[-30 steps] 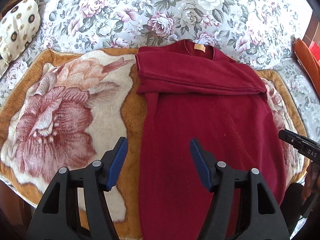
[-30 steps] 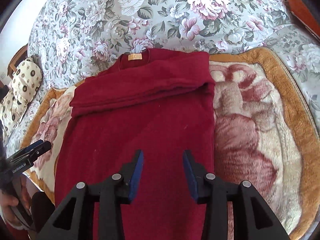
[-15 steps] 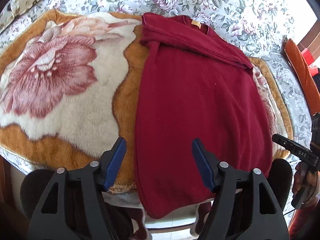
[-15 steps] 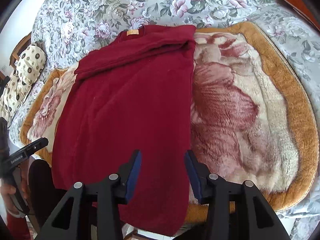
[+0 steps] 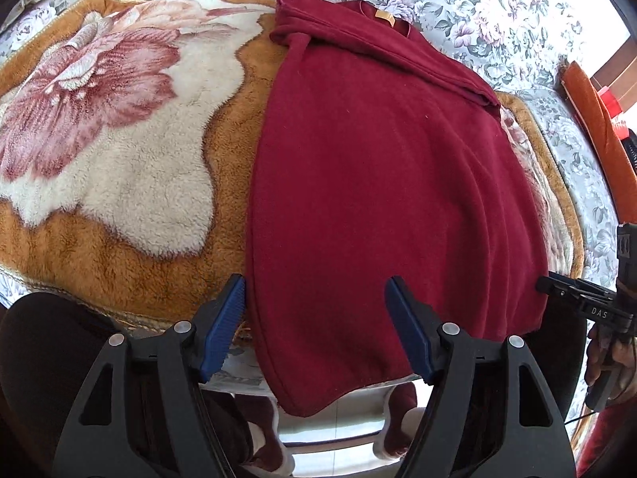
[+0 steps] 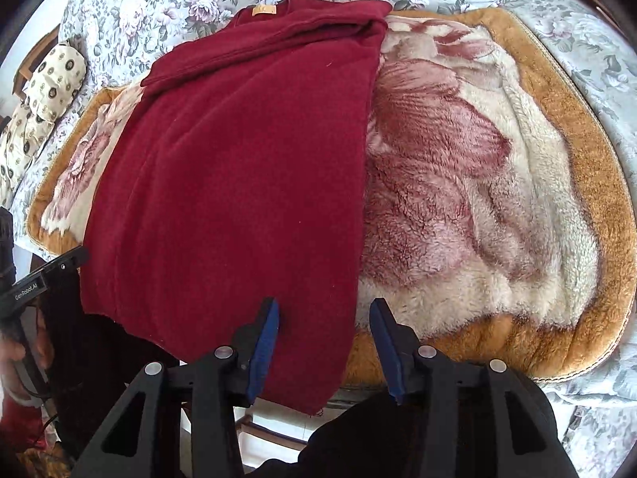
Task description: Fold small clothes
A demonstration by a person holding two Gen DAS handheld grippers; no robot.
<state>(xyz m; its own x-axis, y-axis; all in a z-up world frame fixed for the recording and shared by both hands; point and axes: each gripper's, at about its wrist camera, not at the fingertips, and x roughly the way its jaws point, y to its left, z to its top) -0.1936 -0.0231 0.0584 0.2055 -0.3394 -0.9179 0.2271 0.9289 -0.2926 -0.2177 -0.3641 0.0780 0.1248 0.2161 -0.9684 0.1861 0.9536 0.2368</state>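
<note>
Burgundy sweater (image 5: pixel 382 183) hangs off the bed's edge, so both grippers (image 5: pixel 314 322) (image 6: pixel 324 342) hover there, jaws apart, ready for its hem.

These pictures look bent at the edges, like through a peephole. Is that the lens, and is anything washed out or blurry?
Left wrist view: the fisheye lens bows the blanket, the corners go black, and daylight bleaches the upper right; the red garment stays sharp. Right wrist view: same bulging, a washed-out strip at the far left edge, and crisp fleece texture on the garment.
</note>
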